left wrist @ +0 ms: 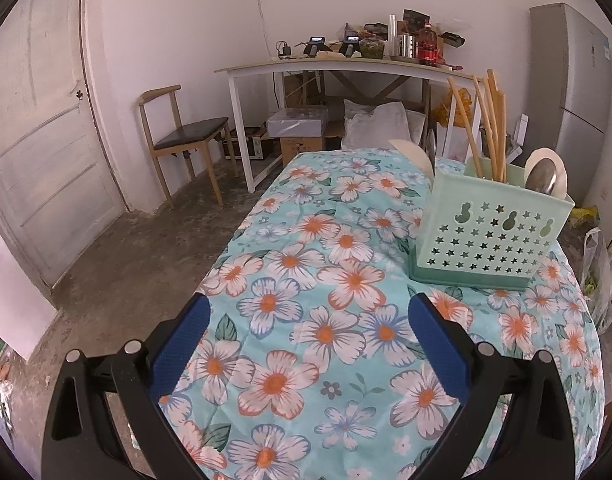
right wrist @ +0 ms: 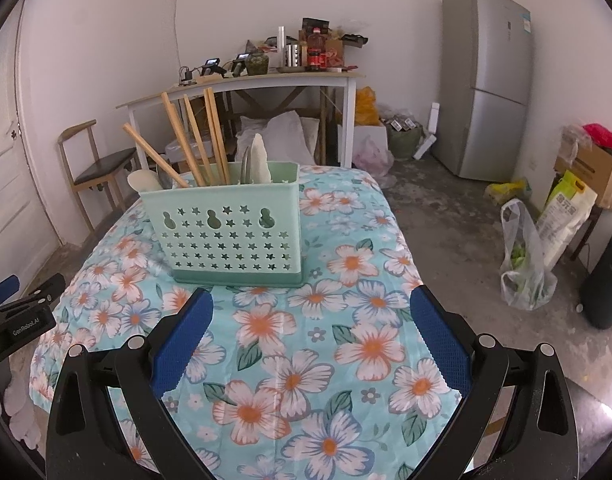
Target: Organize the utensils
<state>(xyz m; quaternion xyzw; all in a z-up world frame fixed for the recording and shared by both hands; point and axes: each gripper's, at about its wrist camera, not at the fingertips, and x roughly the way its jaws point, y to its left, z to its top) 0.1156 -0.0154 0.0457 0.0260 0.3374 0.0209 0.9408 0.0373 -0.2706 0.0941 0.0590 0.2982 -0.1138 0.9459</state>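
A mint-green utensil holder [left wrist: 492, 236] [right wrist: 230, 232] with star cut-outs stands upright on the floral tablecloth [left wrist: 326, 320] [right wrist: 306, 352]. Several wooden chopsticks [left wrist: 488, 128] [right wrist: 194, 140] lean out of it. A white spoon [left wrist: 412, 154] [right wrist: 144, 180] pokes out at one end, and a metal spoon with a white spoon [left wrist: 544, 174] [right wrist: 256, 164] stands at the other. My left gripper [left wrist: 310, 312] is open over the cloth, nothing between its blue pads; the holder sits ahead to its right. My right gripper [right wrist: 312, 308] is open and empty, just in front of the holder.
A white desk [left wrist: 346, 68] [right wrist: 242, 84] loaded with bottles and clutter stands at the back wall, a wooden chair [left wrist: 178, 136] [right wrist: 94, 160] to its left. A grey fridge [right wrist: 490, 80] and bags [right wrist: 522, 256] line the right side. The left gripper's body [right wrist: 18, 316] shows at the table's left edge.
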